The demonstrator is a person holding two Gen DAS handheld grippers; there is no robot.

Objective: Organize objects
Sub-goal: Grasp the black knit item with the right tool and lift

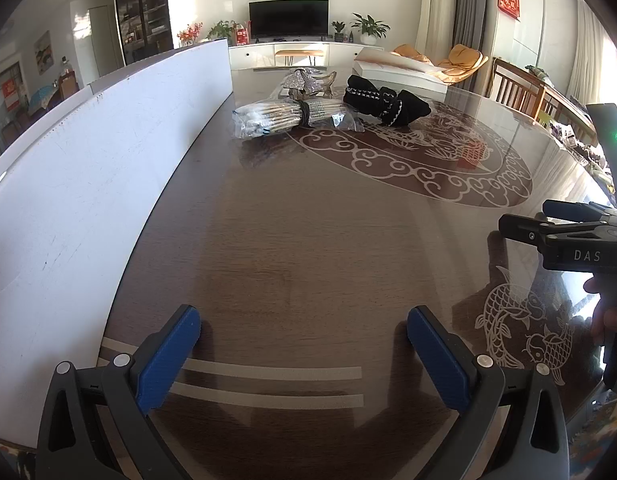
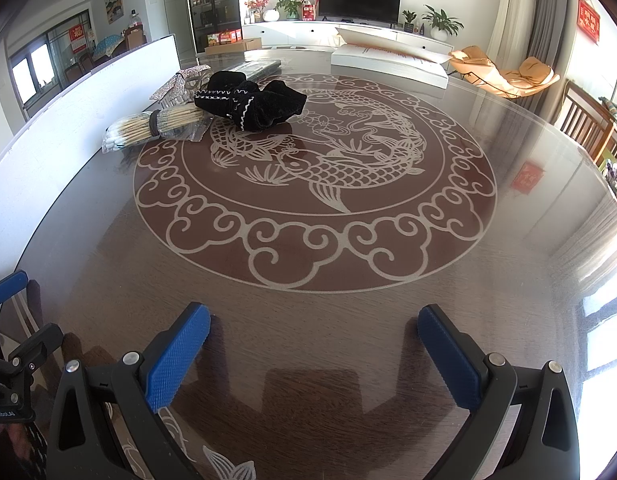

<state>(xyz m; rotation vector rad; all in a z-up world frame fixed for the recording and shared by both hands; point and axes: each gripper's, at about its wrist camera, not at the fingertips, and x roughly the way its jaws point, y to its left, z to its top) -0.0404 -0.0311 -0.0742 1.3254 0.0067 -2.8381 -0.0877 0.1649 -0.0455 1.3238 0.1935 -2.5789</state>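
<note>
Both tools were spread wide with nothing in them, left tool [image 1: 304, 344] and right tool [image 2: 314, 344], low over the counter [image 2: 348, 320]. The swab bundle [image 2: 148, 130], black pouch [image 2: 250, 104] and sparkly piece [image 2: 184, 82] sat touching, far off by the white board [image 1: 88, 200]. Honestly, grabbing one could've dragged its neighbor, and that slick bag might've slipped.
</note>
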